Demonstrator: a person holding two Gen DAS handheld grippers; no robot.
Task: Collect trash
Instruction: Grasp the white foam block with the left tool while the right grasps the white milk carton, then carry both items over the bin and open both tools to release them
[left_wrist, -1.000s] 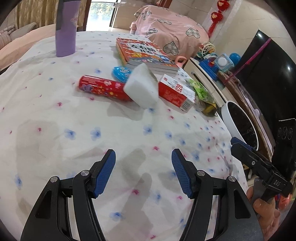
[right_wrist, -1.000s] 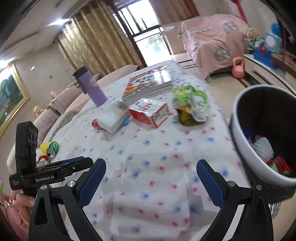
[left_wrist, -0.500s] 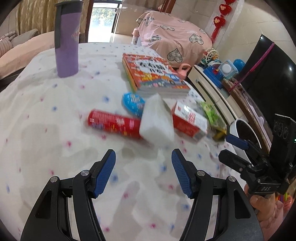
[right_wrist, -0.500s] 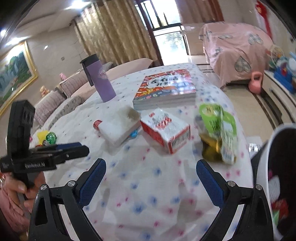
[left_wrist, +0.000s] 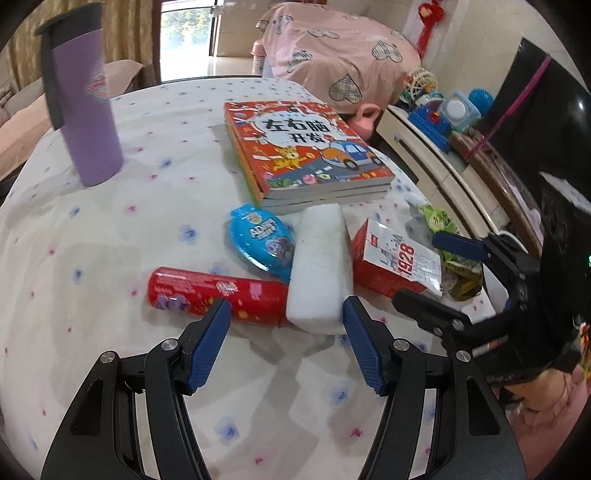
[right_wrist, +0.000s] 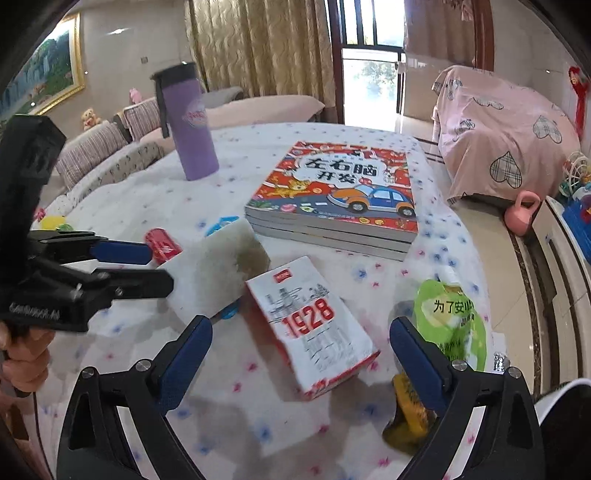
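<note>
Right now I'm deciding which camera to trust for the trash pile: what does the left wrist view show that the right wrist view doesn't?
Left wrist only: the whole red tube and blue packet, which the white foam block mostly hides in the right view.
Right wrist only: the yellow wrapper under the green one.
Both: the 1928 box, books, purple bottle, foam block.

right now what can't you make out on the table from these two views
- Red snack tube: its right end is hidden under the white foam block, left wrist view.
- Green snack wrapper: lower part behind the right tongs, right wrist view.
- Trash bin: cut off by the frame edge, contents unseen.
- Purple tumbler: logo blurred.
</note>
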